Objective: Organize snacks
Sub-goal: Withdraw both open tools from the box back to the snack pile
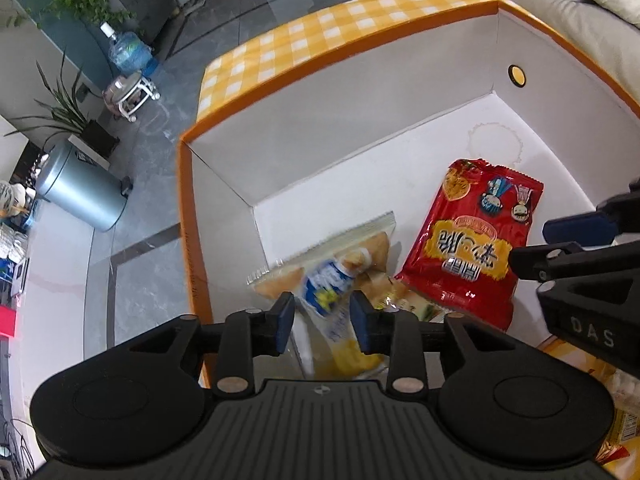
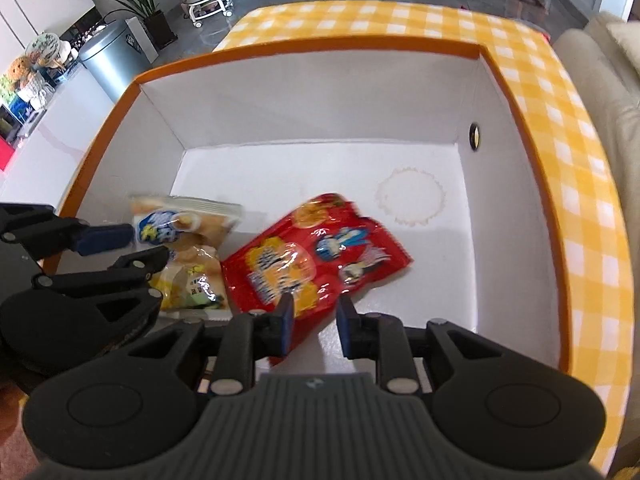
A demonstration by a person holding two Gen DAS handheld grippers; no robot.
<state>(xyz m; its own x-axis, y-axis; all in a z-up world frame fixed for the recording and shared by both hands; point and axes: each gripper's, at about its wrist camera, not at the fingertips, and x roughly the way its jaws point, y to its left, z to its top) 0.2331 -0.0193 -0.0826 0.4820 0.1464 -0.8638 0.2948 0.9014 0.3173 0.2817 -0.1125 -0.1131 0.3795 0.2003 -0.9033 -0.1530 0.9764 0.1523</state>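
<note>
An orange-rimmed box (image 1: 360,120) with white walls (image 2: 320,100) holds the snacks. A clear bread packet with a blue label (image 1: 332,276) lies at its left; its blurred end runs between the parted pads of my left gripper (image 1: 323,316), which do not press on it. A red snack packet (image 2: 320,256) lies mid-floor. One corner of it reaches between the pads of my right gripper (image 2: 316,316), which stand apart from it. A yellow-green packet (image 2: 192,292) rests under the bread (image 2: 184,224). Each gripper shows in the other's view: right (image 1: 529,243), left (image 2: 148,245).
A yellow checked cloth (image 2: 580,200) covers the table under the box. A cream sofa (image 1: 580,8) stands beyond the box's right side. More snack packets (image 1: 616,420) lie outside the box near me. A grey bin (image 1: 80,192) and plants stand on the floor to the left.
</note>
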